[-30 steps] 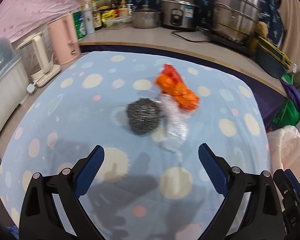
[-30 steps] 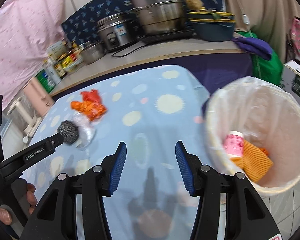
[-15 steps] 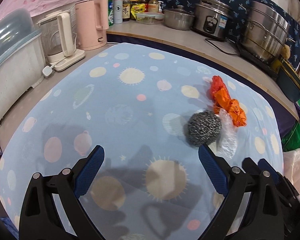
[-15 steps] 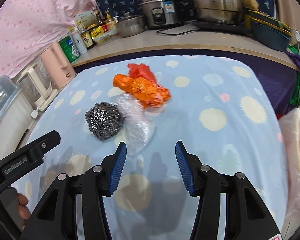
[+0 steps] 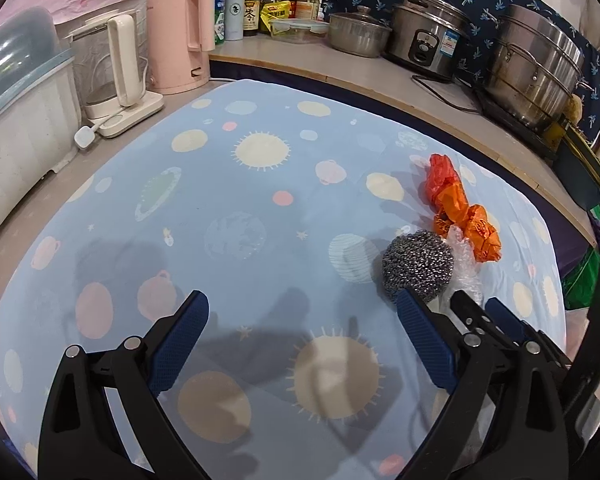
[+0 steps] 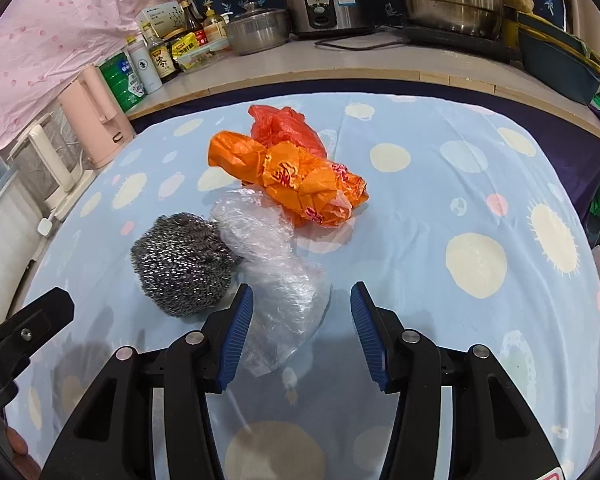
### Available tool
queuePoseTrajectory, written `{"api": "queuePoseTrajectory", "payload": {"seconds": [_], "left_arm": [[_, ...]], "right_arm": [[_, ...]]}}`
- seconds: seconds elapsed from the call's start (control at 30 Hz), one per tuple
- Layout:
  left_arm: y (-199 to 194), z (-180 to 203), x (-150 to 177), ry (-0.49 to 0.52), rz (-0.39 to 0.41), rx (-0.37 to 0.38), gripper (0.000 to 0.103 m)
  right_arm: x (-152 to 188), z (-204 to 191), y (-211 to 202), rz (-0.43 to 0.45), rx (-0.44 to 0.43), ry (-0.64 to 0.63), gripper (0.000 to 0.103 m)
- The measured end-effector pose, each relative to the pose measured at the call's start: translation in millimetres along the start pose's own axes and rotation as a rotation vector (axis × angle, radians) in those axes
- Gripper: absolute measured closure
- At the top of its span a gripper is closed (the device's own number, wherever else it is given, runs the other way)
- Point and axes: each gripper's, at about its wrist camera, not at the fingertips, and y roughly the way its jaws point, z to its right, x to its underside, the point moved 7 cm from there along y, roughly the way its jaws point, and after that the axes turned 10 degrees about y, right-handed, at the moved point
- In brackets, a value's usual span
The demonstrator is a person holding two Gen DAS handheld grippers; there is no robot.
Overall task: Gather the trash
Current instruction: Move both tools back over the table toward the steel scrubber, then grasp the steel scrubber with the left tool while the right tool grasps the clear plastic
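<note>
Your right gripper has swung away from the bin it faced a second ago and closed in on the pile, so the clear plastic wrap now sits at 12 o'clock, its near end between your blue pads. That reads as the approach to the next pickup, with nothing grasped yet. The jaws stand roughly half open and empty.

Your left gripper has turned toward 9 o'clock over the same second, which pushes the pile out to its 2 o'clock. It is spread wide and holds nothing.

The trash lies together on the blue spotted tablecloth. In the right wrist view, the wrap's long axis runs from 11 o'clock down to 5 o'clock, the narrow tail pointing back at you. The steel wool scrubber touches its 9 o'clock side. The orange wrapper lies crosswise at the wrap's far end, long axis 10 to 4 o'clock, with the red plastic bag just behind it.

Closing straight ahead would likely catch the wrap across its narrow width.
</note>
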Motion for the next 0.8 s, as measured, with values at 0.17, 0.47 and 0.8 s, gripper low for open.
{"api": "queuePoseTrajectory", "payload": {"seconds": [0.17, 0.47, 0.8], "left_arm": [[5.1, 13.8, -3.3, 0.013, -0.002, 0.029, 0.009], [25.8, 51.1, -15.6, 0.064, -0.009, 0.106, 0.007], [48.6, 66.2, -25.8, 0.076, -0.008, 0.116, 0.012]], "right_arm": [[2.8, 5.2, -2.1, -0.008, -0.012, 0.005, 0.084], [9.0, 24.6, -33.5, 0.025, -0.032, 0.032, 0.089], [17.3, 47.6, -50.7, 0.021, -0.035, 0.076, 0.089]]}}
